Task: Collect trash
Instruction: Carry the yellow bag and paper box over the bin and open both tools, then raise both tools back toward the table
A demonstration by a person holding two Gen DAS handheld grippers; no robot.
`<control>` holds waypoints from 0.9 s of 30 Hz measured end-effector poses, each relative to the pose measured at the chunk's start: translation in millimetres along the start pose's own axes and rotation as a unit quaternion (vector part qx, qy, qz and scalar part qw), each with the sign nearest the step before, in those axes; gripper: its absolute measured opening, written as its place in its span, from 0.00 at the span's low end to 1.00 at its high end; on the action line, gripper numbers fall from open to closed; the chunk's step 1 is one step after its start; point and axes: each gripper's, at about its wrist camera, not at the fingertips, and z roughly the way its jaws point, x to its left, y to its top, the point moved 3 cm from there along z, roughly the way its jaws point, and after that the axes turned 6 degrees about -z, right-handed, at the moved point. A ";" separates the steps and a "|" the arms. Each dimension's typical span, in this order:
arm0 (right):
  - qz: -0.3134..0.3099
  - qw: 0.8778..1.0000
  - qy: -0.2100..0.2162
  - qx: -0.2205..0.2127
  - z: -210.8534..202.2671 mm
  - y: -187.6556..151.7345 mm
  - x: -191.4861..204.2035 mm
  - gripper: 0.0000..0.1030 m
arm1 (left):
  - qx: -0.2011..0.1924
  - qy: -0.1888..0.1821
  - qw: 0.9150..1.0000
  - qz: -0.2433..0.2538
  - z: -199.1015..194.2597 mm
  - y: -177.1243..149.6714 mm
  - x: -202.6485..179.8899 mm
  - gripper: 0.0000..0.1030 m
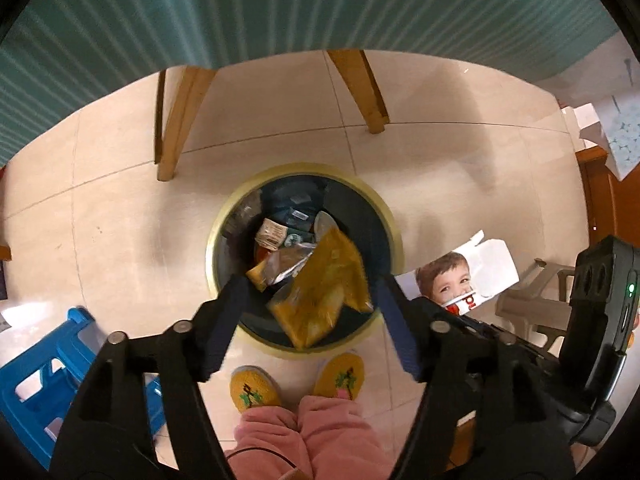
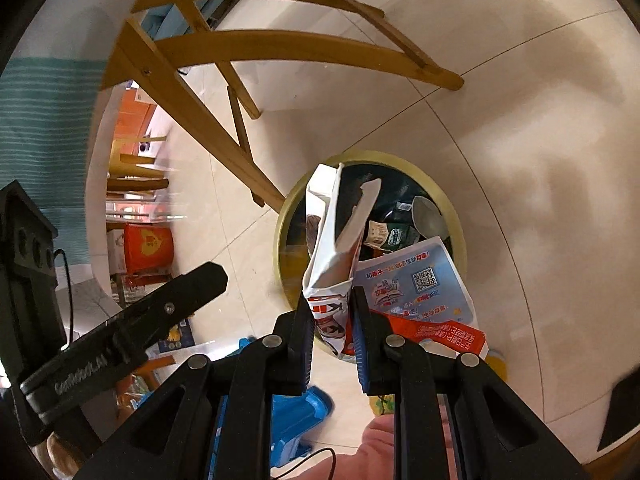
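Observation:
A round trash bin (image 1: 394, 224) with a yellow rim stands on the tiled floor, holding several wrappers. A yellow snack bag (image 1: 320, 292) hangs blurred over the bin's mouth, between the wide-open fingers of my left gripper (image 1: 310, 280), touching neither. My right gripper (image 2: 332, 300) is shut on a flattened white and red carton (image 2: 334, 236) with a child's face, held above the bin (image 2: 456, 204). The carton also shows in the left wrist view (image 1: 468, 276), to the right of the bin.
Wooden table legs (image 1: 176, 128) stand beyond the bin, under a teal striped cloth (image 1: 280, 8). A blue plastic stool (image 1: 40, 380) is at the lower left. The person's yellow slippers (image 1: 296, 384) stand right before the bin. A red box (image 2: 148, 248) sits far left.

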 end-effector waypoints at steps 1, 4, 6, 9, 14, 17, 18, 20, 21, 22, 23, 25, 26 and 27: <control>0.000 1.000 0.000 0.002 2.3 0.7 1.0 0.17 | 0.000 0.004 1.000 0.000 2.5 -0.1 2.2 0.65; -0.001 1.000 0.003 0.007 8.0 1.3 6.3 0.17 | 0.000 0.017 1.000 -0.010 6.8 -0.8 9.7 0.66; -0.004 1.000 0.004 0.011 14.0 2.3 8.6 0.17 | -0.004 0.023 1.000 -0.020 6.6 -1.0 17.5 0.69; -0.008 1.000 0.006 0.020 21.5 2.6 11.9 0.21 | -0.011 0.029 0.999 -0.037 4.4 -2.0 28.2 0.71; -0.011 1.000 0.009 0.017 24.0 5.5 18.6 0.45 | -0.015 0.034 0.998 -0.058 -3.0 -4.2 40.0 0.71; -0.017 1.000 0.007 0.012 18.2 4.4 24.7 0.49 | -0.021 0.036 0.997 -0.065 -12.4 -7.4 42.6 0.72; -0.017 1.000 0.007 0.012 16.0 4.0 26.0 0.51 | -0.022 0.037 0.997 -0.068 -15.1 -9.1 43.8 0.72; -0.020 1.000 0.006 0.008 9.5 3.1 30.2 0.52 | -0.025 0.039 0.996 -0.074 -21.4 -12.4 44.9 0.72; -0.021 1.000 0.006 0.006 4.9 2.7 32.4 0.52 | -0.025 0.039 0.996 -0.076 -25.0 -13.6 45.4 0.72; -0.024 1.000 0.005 0.003 -1.6 2.1 35.6 0.52 | -0.026 0.040 0.996 -0.079 -28.9 -14.9 46.0 0.72; -0.026 1.000 0.004 0.000 -7.8 1.4 38.1 0.52 | -0.027 0.040 0.996 -0.081 -33.6 -16.5 46.3 0.72; -0.029 1.000 0.006 -0.008 -22.3 -0.7 45.5 0.52 | -0.031 0.040 0.995 -0.082 -45.6 -19.8 46.7 0.72; -0.031 0.999 0.005 -0.010 -28.4 -1.8 48.3 0.52 | -0.033 0.039 0.995 -0.083 -50.9 -21.0 46.8 0.72; -0.033 0.999 0.005 -0.013 -37.6 -3.6 53.7 0.52 | -0.035 0.040 0.995 -0.083 -59.0 -22.9 46.7 0.72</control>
